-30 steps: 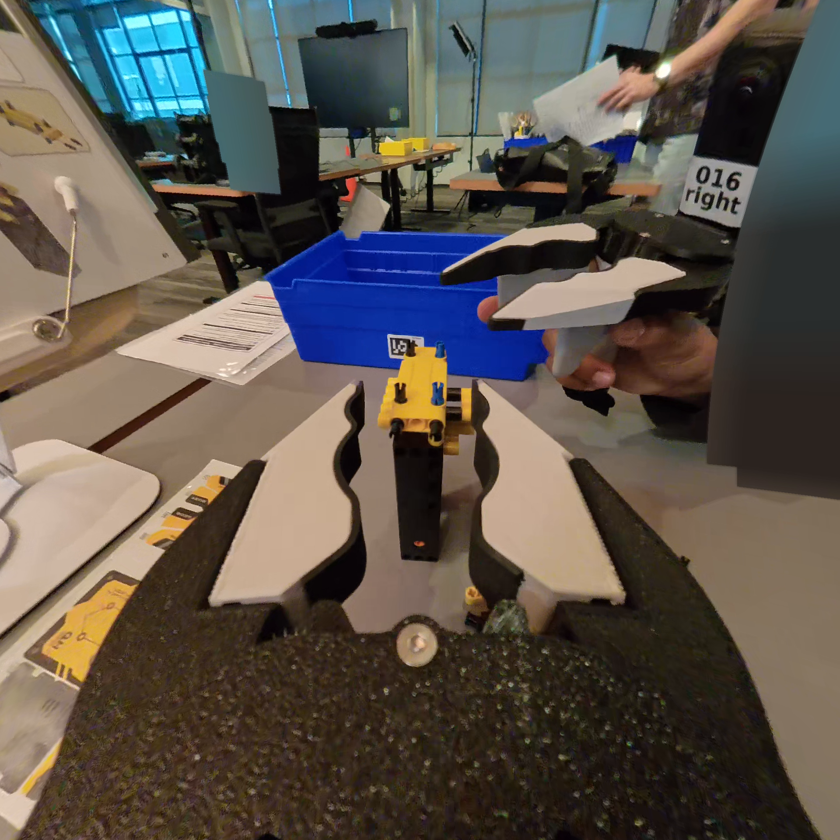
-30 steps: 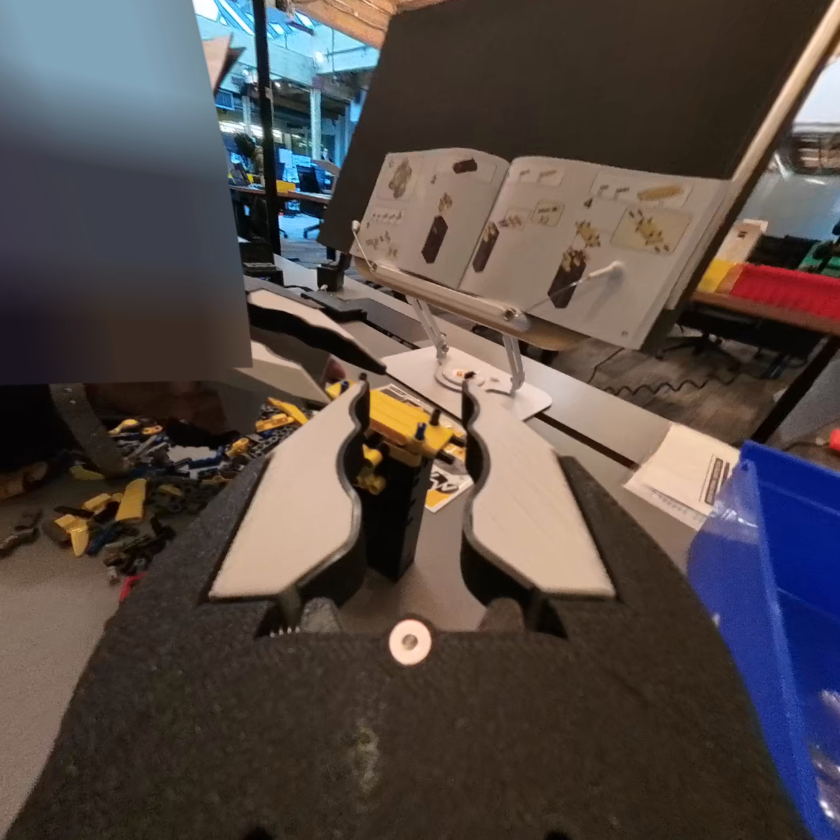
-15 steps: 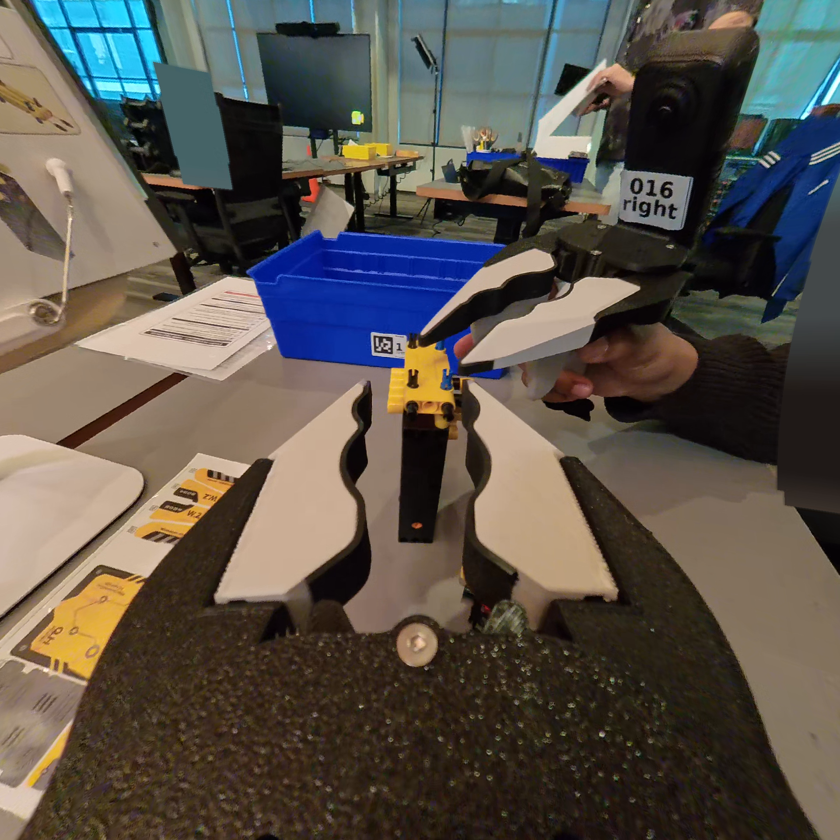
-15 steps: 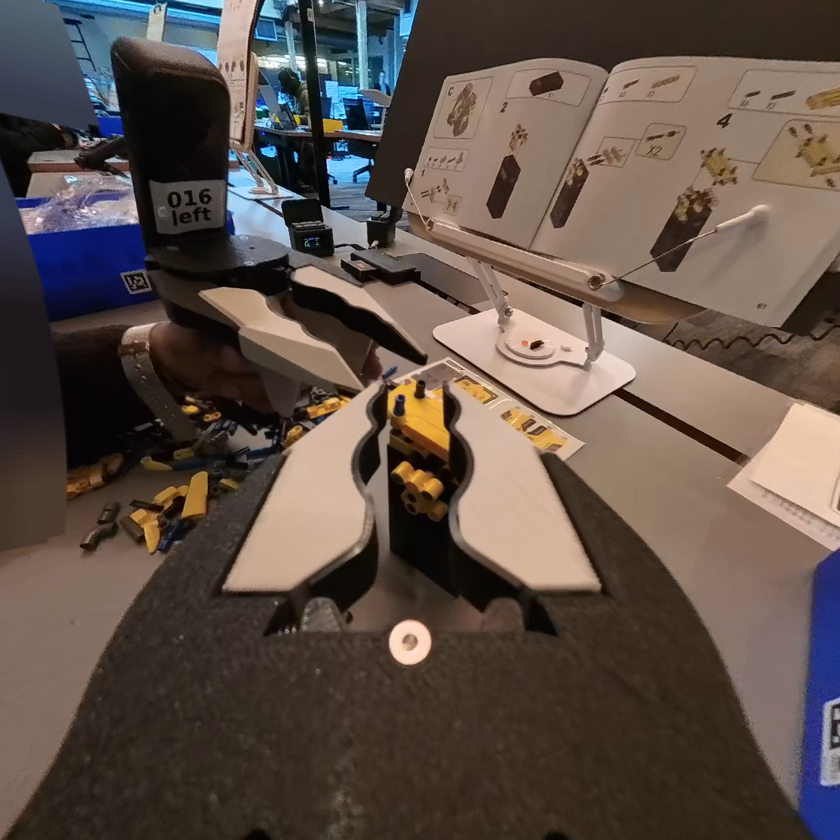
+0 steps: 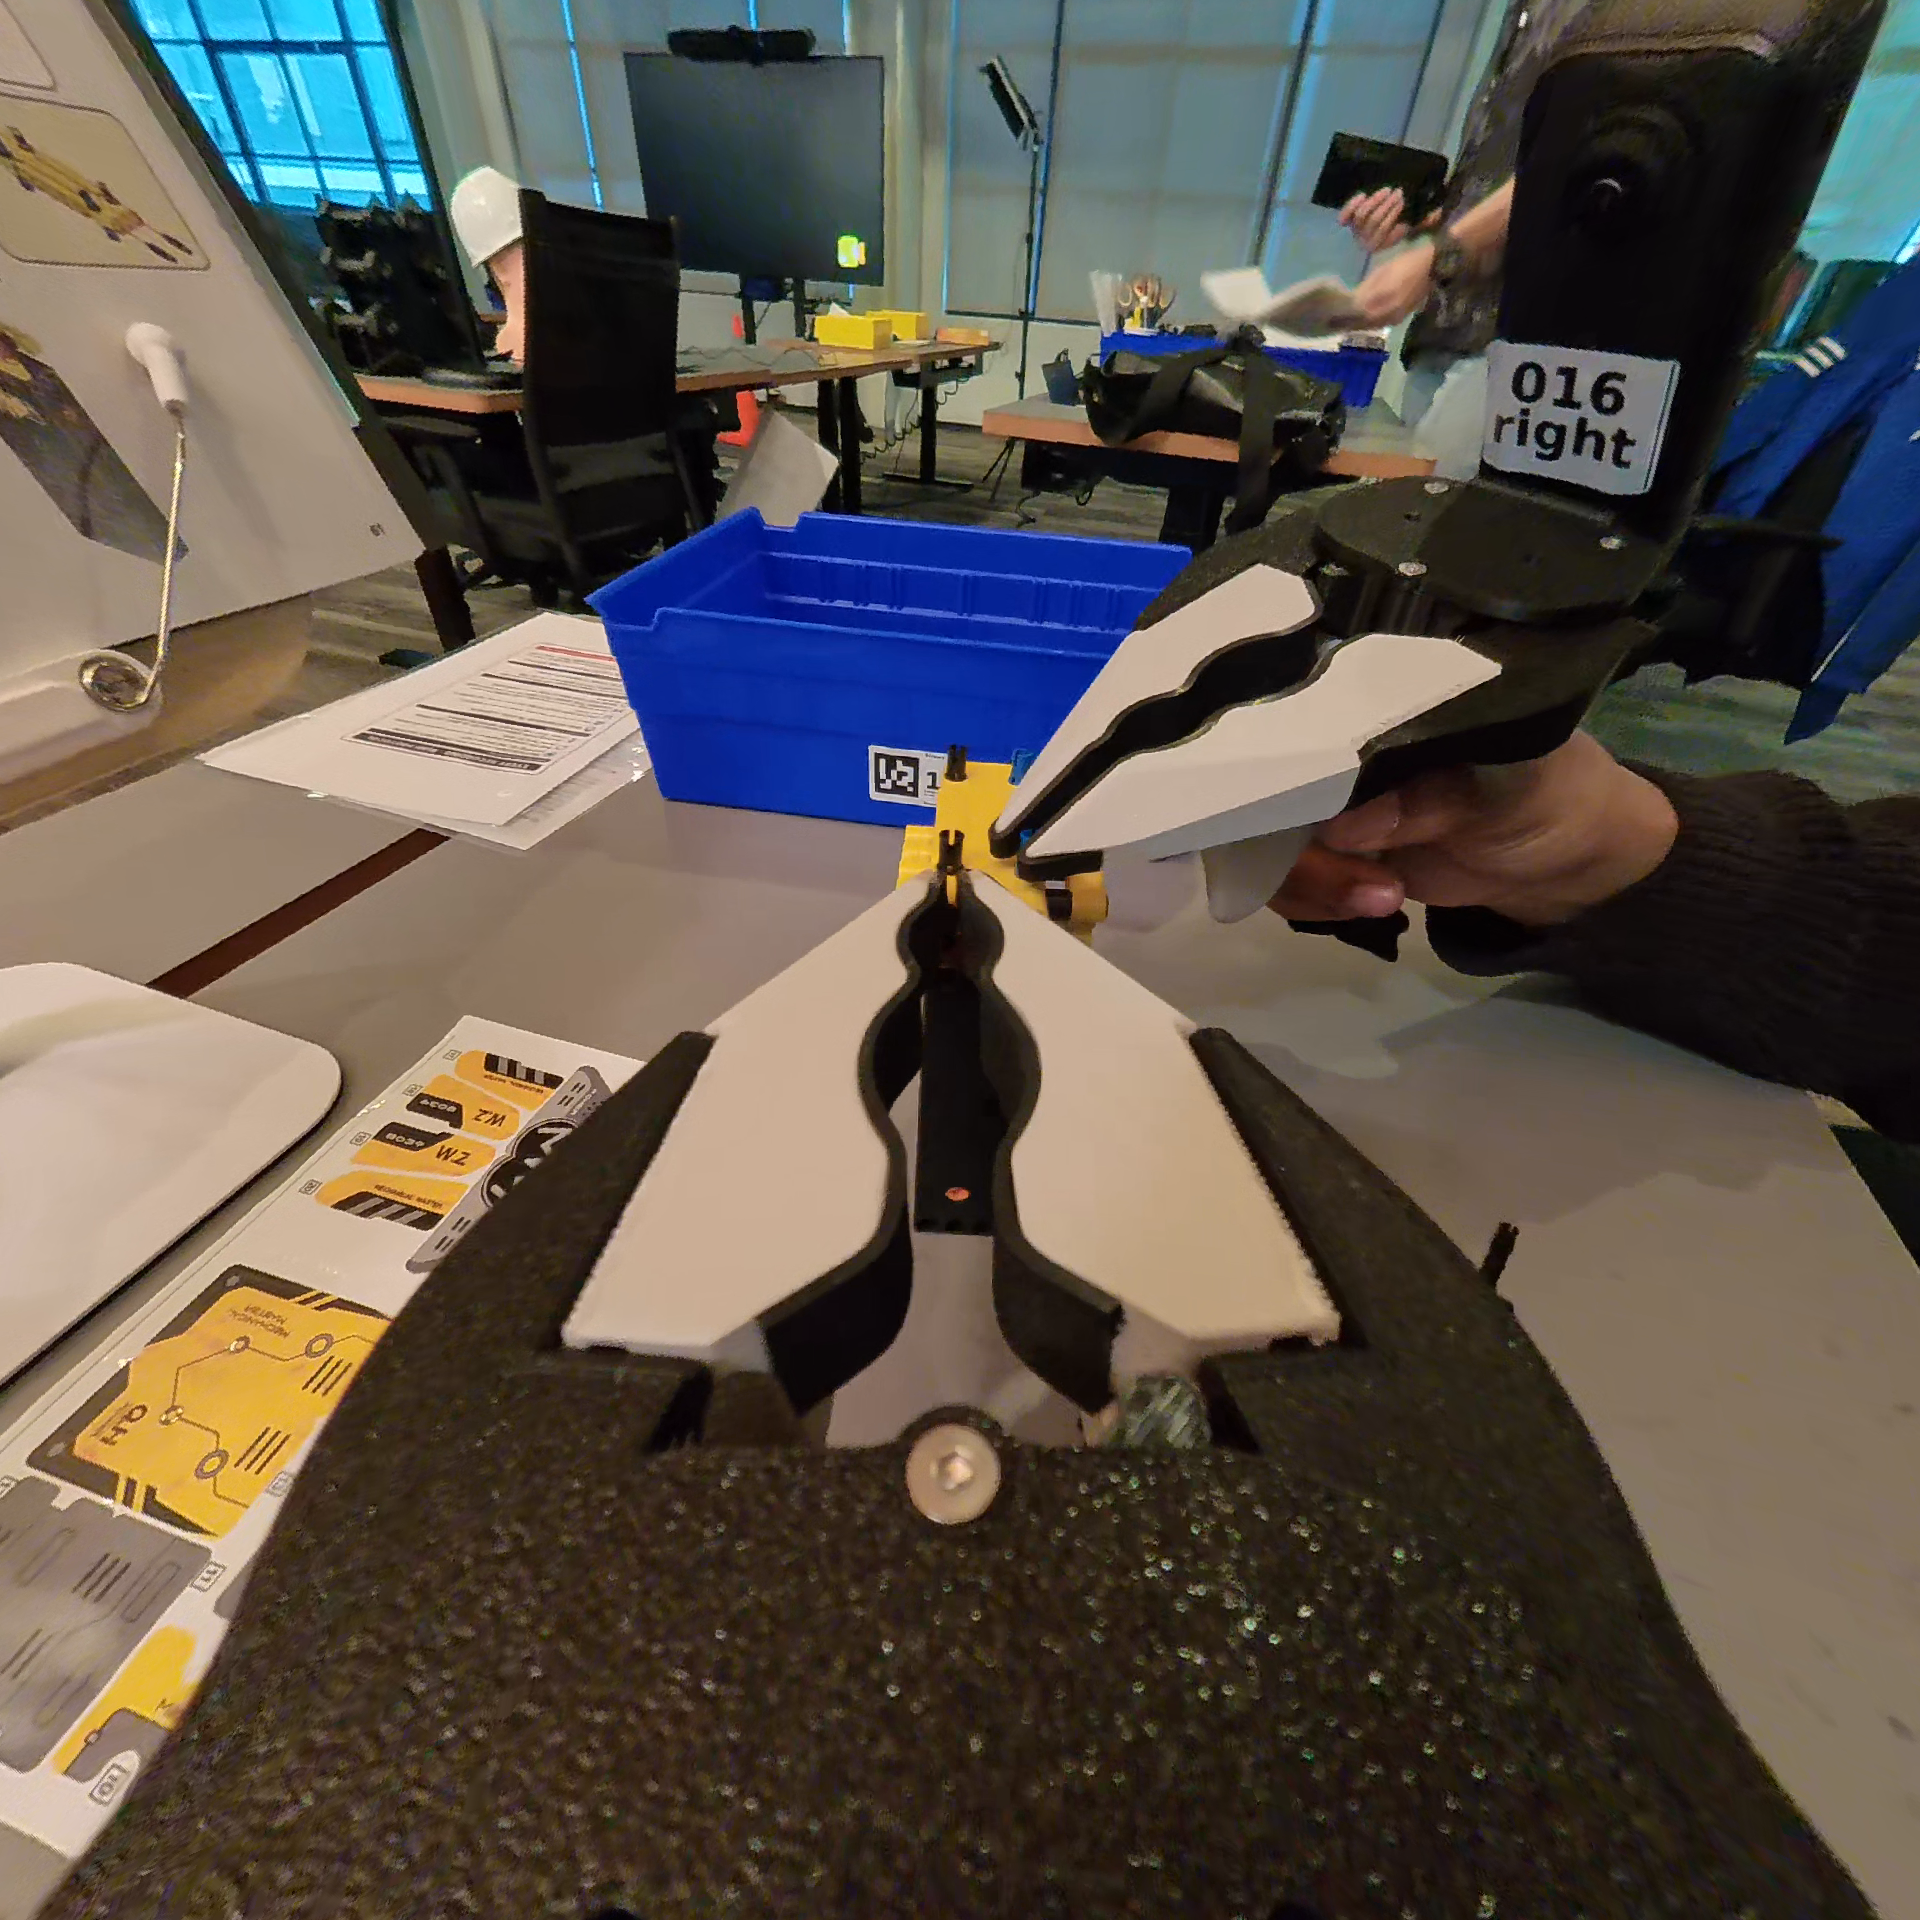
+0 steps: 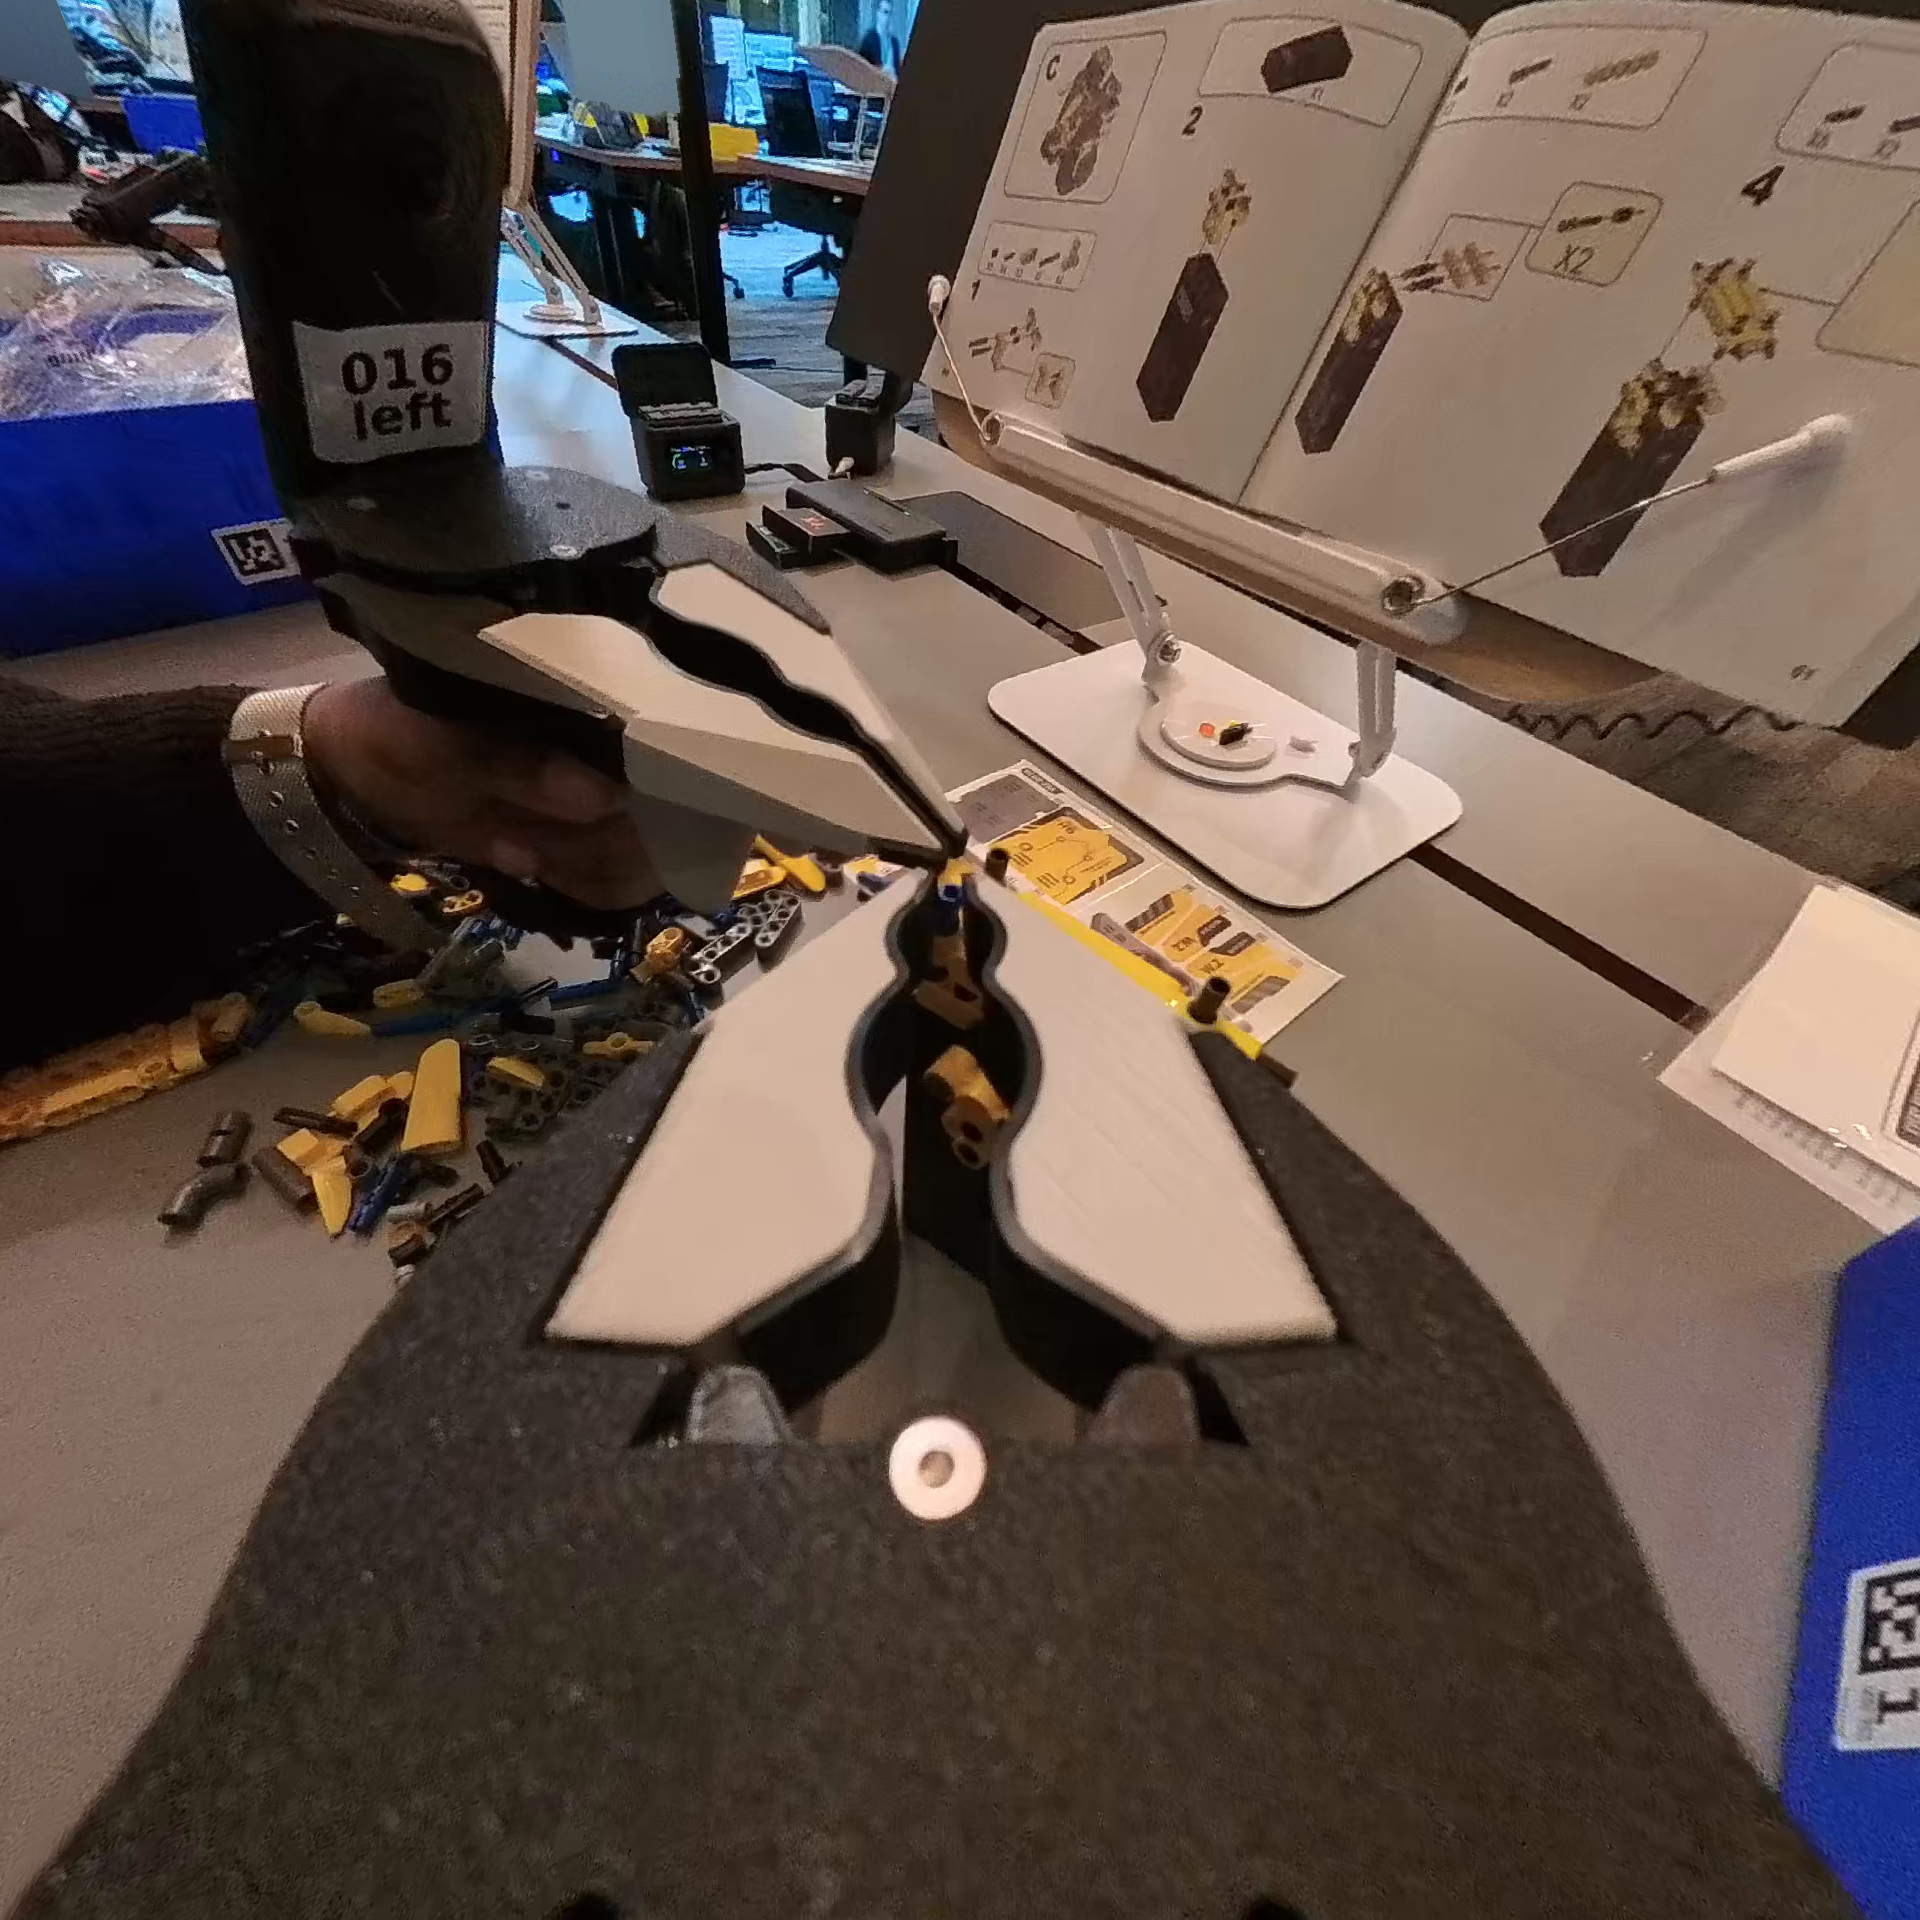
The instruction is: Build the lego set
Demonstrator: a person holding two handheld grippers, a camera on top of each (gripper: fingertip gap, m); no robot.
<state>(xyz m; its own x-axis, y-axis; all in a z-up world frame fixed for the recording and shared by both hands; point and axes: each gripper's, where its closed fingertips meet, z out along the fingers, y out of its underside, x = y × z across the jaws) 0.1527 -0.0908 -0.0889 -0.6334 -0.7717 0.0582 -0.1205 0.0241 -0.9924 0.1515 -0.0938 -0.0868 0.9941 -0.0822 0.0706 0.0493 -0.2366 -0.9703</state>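
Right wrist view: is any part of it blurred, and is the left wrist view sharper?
Right wrist view: the right gripper shows soft motion blur on its own fingers; the instruction booklet bends from wide-angle distortion. Left wrist view: sharper, with crisp left gripper edges and soft shadows on the table.

Two hand-held claws, black speckled bodies with pale grey fingers

The left claw filled the lower half of its own frame: a grainy black body, one silver screw at centre, and pale grey fingers with wavy black inner pads. The right claw looked the same, with a white washer at centre. Seen from across, each carried a tall black camera post with a white label. Dark knit sleeves covered both arms; at middle left of the right view, a grey perforated strap ringed the wrist.
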